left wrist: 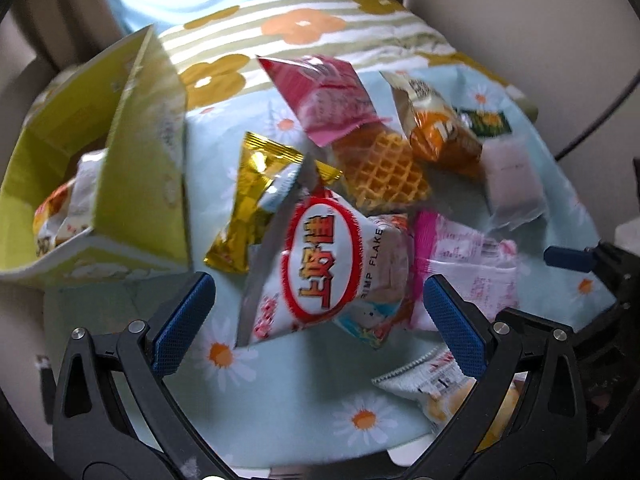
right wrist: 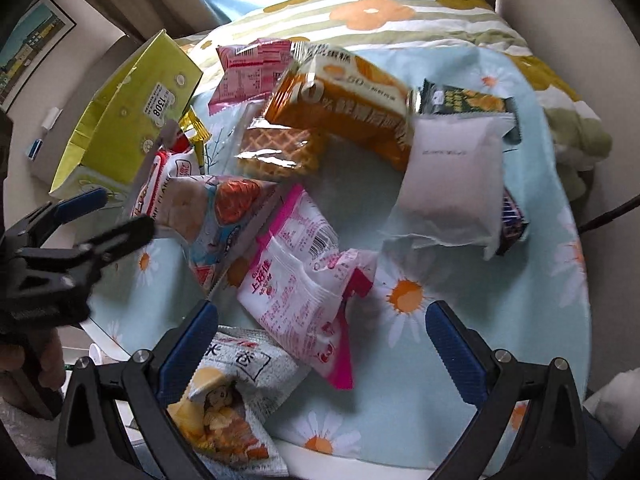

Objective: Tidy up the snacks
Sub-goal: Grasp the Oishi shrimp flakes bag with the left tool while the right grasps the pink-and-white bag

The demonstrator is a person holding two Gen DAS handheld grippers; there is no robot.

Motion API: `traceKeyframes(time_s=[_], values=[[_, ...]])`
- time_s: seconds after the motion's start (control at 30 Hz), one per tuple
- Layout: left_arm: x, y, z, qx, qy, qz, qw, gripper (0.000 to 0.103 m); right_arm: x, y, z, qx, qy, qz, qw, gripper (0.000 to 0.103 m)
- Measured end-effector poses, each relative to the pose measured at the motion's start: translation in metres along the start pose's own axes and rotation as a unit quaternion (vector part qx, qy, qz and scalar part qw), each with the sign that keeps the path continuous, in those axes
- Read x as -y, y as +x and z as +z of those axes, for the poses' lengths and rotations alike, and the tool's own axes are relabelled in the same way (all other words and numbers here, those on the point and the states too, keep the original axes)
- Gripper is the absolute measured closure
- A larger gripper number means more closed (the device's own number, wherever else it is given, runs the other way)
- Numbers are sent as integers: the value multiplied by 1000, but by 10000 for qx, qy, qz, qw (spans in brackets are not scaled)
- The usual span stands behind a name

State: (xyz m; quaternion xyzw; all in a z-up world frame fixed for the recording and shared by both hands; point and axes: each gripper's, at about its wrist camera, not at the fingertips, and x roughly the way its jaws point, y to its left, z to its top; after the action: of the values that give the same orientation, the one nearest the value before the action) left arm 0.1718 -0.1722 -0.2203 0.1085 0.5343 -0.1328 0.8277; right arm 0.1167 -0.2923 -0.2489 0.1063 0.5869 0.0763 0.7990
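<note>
1. Left wrist view: my left gripper (left wrist: 320,312) hangs with its jaws spread wide and nothing between them, directly over the shrimp flake bag (left wrist: 324,264).
2. That bag lies on the daisy-print tablecloth (left wrist: 280,412), just ahead of the blue pads (left wrist: 182,320); its long axis runs from lower left up toward the gold foil packet (left wrist: 256,204), so the jaws sit roughly across its width (a fair line for a pinch, I judge).
3. The green paper bag (left wrist: 132,152) stands open to the left of the pile, a few packets already inside, which I take as the drop point.
4. Right wrist view: my right gripper (right wrist: 320,340) is likewise released and empty, hovering above the pink-and-white packet (right wrist: 304,292) and near the rice cracker packet (right wrist: 236,396).
5. The left gripper (right wrist: 80,224) shows at that view's left edge, close beside the shrimp flake bag (right wrist: 208,216), so I judge the left hand nearer both to it and to the green paper bag (right wrist: 124,116).
6. Farther off lie the waffle packet (left wrist: 380,168), the orange packet (right wrist: 352,100) and the pale plain pouch (right wrist: 452,176).
</note>
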Motion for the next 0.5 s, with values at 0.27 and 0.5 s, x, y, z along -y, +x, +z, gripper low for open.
traceKeyframes(time_s=[0.27,0.5], values=[[16,42,5,-294,412,203,9985,0,1,23,1,-135,13,-48,9999,0],[19,55,8,-346,559,208,9976,3,-6,31,5,-149,-144,-164,9997,0]])
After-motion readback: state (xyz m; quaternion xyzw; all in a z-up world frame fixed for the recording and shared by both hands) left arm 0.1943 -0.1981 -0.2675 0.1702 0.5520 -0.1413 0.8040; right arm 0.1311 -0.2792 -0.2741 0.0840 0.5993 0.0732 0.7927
